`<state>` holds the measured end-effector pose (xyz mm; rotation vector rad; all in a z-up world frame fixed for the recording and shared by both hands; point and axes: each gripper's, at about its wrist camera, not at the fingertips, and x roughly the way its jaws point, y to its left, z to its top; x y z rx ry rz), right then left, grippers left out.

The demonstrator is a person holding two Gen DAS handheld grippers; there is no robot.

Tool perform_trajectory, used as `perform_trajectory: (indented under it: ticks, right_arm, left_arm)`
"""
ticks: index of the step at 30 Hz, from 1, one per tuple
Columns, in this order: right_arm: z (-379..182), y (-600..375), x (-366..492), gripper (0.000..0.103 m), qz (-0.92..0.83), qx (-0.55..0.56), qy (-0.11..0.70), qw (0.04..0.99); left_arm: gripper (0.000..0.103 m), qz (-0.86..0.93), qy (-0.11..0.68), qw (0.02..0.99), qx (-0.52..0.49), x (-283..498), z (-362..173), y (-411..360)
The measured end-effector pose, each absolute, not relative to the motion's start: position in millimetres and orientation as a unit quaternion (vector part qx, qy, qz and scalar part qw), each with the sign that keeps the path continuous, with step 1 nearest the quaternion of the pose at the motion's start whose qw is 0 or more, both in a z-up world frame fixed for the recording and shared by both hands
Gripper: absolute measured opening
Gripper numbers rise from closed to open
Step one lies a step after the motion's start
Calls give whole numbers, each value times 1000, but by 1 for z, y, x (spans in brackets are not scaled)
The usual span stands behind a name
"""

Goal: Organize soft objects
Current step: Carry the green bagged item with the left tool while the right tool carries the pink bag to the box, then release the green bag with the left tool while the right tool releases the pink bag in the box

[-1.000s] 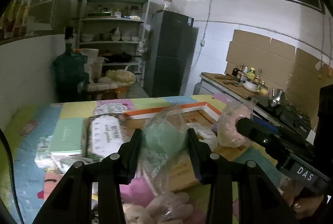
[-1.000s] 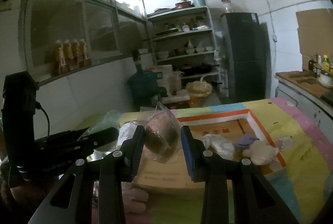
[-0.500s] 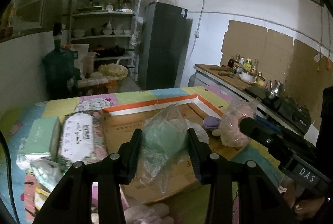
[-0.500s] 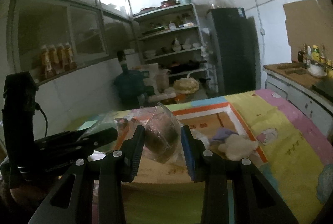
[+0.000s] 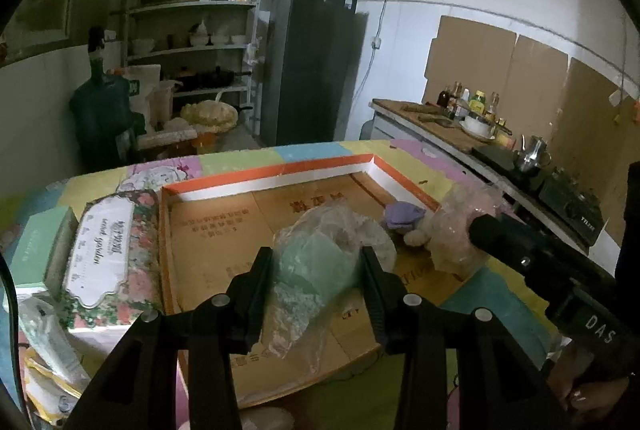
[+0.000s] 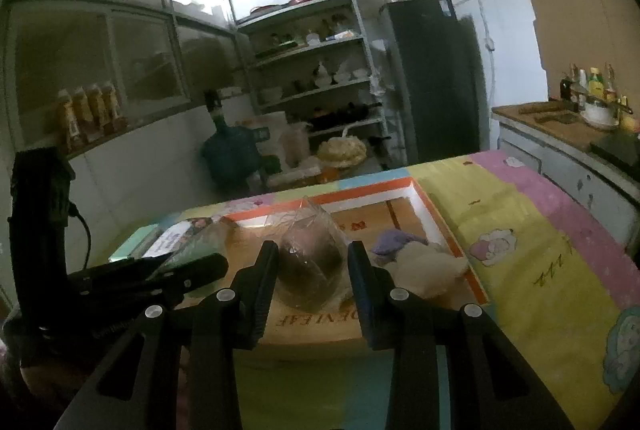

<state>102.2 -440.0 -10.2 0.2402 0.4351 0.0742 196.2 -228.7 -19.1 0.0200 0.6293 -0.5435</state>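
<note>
Left camera: the left gripper (image 5: 316,266) pinches a bagged green soft thing (image 5: 316,262) above the cardboard tray (image 5: 216,230).

Right camera: the right gripper (image 6: 312,270) pinches a bagged brown soft thing (image 6: 310,262). Just right of it, a purple toy (image 6: 394,242) and cream toy (image 6: 424,266) already lie inside. Two are left to drop.

A pale green soft object in clear crinkled plastic (image 5: 320,266) and a dark brown one in a clear plastic bag (image 6: 310,266) sit between black fingers (image 5: 262,286), above a tan cardboard tray with orange-and-white rim (image 5: 280,176) on a pastel patchwork cartoon-print bench cloth (image 6: 540,242); beside it, a floral-patterned tissue pack (image 5: 108,254).
</note>
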Motion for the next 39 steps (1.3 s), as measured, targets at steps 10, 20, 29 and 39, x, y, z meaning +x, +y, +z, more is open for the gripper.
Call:
perform_trajectory:
  ticks: [10, 20, 29, 39]
  right_arm:
    - [-23, -450, 114, 37, 33, 125, 232, 964]
    - [-35, -456, 128, 37, 29, 129, 247, 960]
    - [-41, -459, 136, 37, 29, 129, 258, 957]
    - [-46, -459, 145, 37, 40, 133, 278, 951]
  left_arm:
    - [43, -252, 325, 911, 16, 207, -33, -238]
    - [43, -246, 339, 908, 20, 218, -44, -243]
    - [43, -244, 350, 904, 22, 223, -52, -249]
    - [43, -244, 369, 896, 22, 229, -61, -252]
